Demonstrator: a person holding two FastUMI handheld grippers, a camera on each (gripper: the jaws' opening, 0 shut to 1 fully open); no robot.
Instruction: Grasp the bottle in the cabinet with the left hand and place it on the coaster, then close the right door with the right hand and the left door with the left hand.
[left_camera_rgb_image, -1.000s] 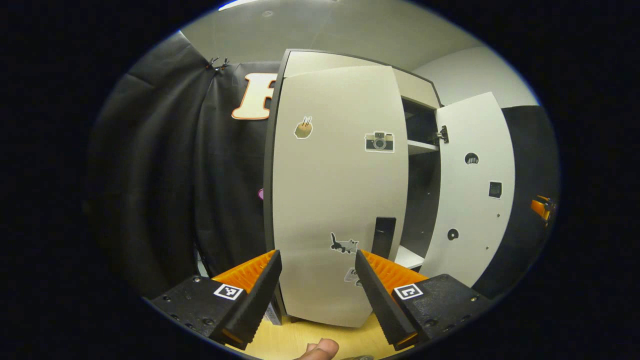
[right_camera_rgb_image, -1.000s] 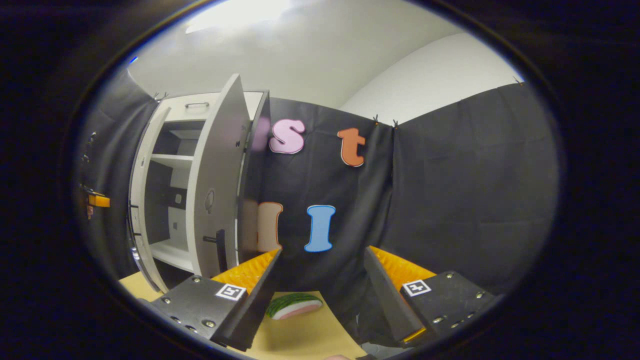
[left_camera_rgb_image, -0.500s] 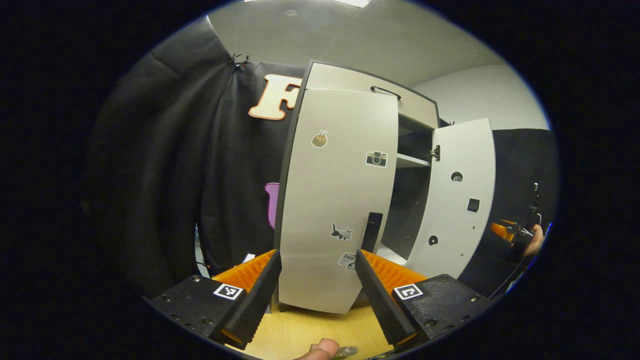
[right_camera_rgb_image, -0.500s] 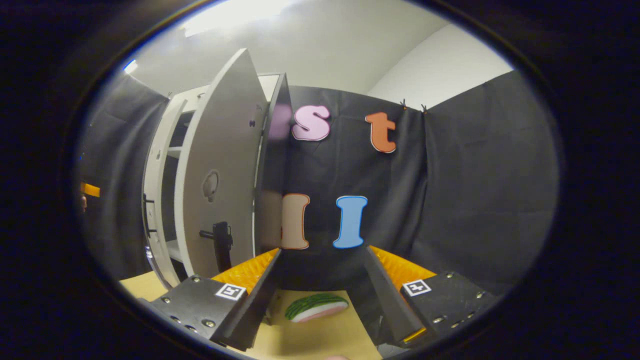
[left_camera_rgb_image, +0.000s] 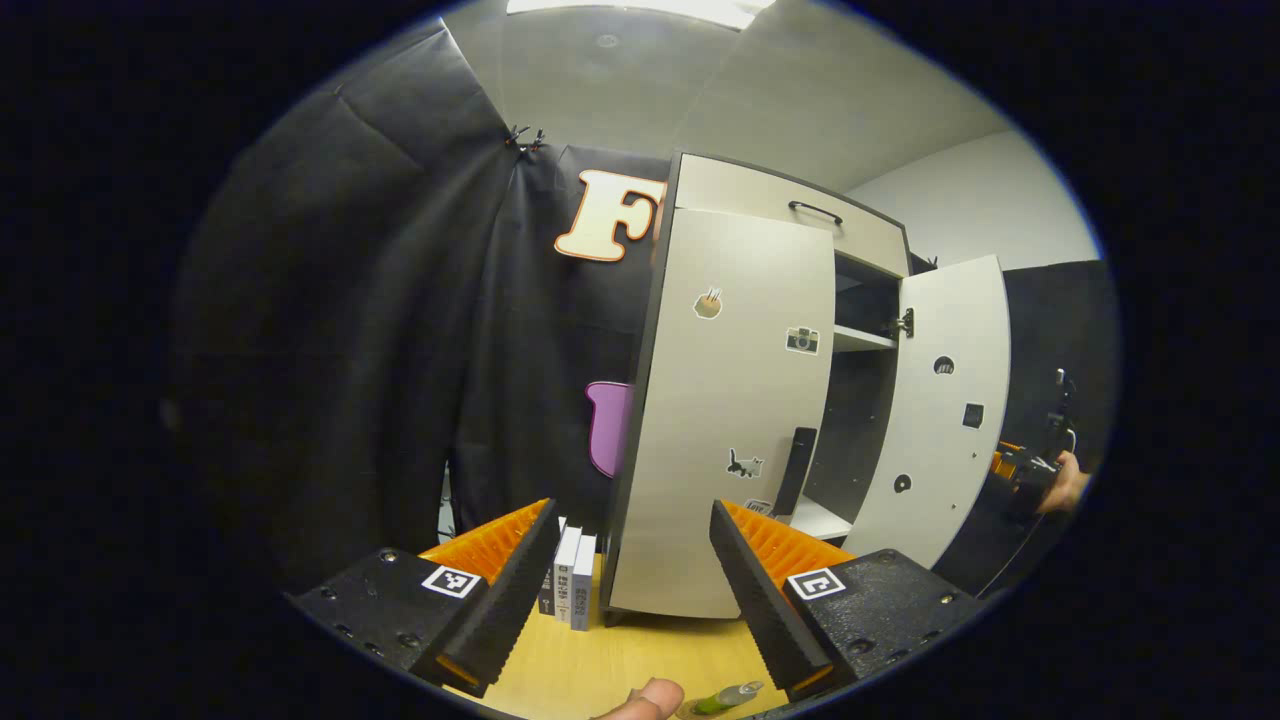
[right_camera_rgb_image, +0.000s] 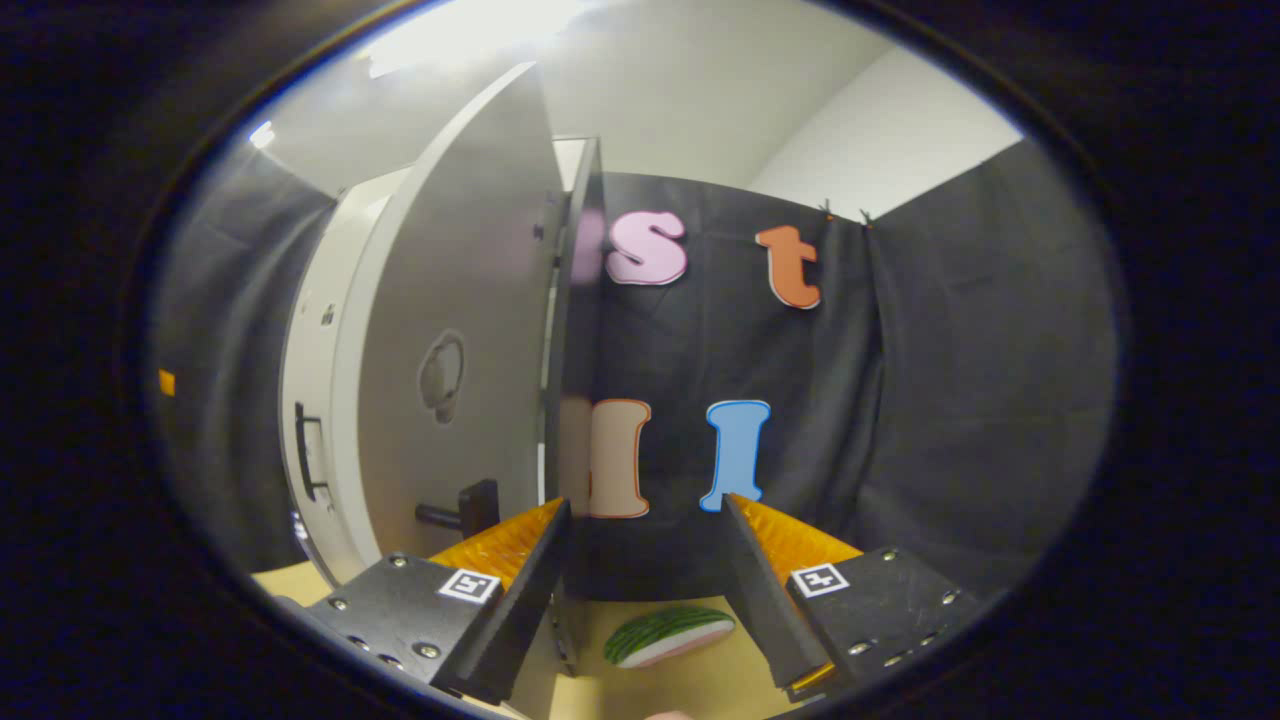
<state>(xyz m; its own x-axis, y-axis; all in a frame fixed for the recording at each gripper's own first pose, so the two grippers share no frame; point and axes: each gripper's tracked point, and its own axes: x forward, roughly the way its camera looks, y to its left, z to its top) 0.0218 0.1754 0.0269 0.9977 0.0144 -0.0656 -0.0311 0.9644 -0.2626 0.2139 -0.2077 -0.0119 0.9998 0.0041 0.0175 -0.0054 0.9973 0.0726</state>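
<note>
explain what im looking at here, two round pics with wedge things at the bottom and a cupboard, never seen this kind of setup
There is no robot arm. A person holds a two-finger gripper in each hand, and a fisheye camera rides on each gripper, looking forward along its fingers.

In the left gripper view, the wedges at the bottom are the left gripper, open and holding nothing. Ahead stands a cabinet with both doors ajar: the left door carries stickers, and the right door swings out beside it. Far right, a hand holds the other gripper. On the wooden table small boxes stand beside the cabinet, and a bottle shows at the bottom edge.

In the right gripper view, the right gripper is also open and empty, close to the right door's outer face. A watermelon slice toy lies on the table.
</note>
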